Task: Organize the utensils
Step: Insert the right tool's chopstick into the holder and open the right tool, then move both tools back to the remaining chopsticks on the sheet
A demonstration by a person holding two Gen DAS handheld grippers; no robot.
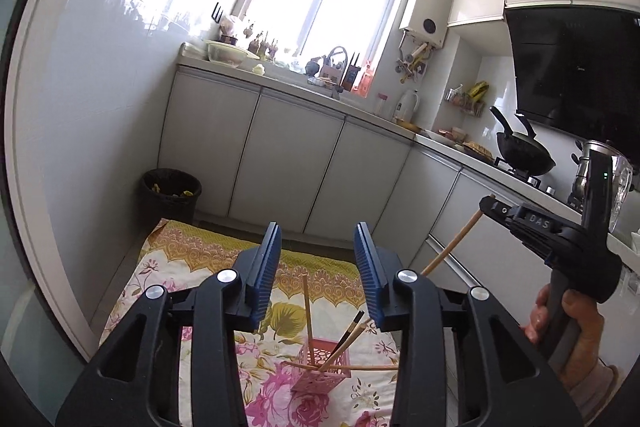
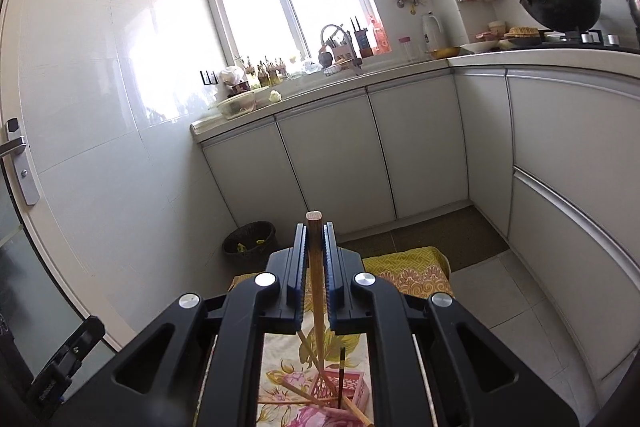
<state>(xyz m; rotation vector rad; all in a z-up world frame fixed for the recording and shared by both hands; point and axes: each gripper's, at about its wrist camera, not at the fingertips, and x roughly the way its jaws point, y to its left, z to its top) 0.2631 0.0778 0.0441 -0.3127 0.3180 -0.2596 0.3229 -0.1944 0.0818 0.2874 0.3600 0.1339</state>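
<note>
A pink perforated holder (image 1: 320,363) lies on a floral cloth (image 1: 160,267) below my left gripper (image 1: 318,229), with several wooden and dark chopsticks (image 1: 352,331) sticking out of it. The left jaws stand open with nothing between them. At the right, a hand (image 1: 576,319) carries my right gripper (image 1: 486,203), shut on a wooden chopstick (image 1: 452,247) that slants down to the left. In the right wrist view the right gripper (image 2: 315,225) clamps that chopstick (image 2: 317,275) upright above the holder (image 2: 352,385).
A black waste bin (image 1: 170,193) stands at the cloth's far left corner. Grey cabinet doors (image 1: 296,155) run along the back and right under a cluttered counter (image 1: 360,107). A wok (image 1: 524,155) sits on the stove. A door with a handle (image 2: 18,163) is at the left.
</note>
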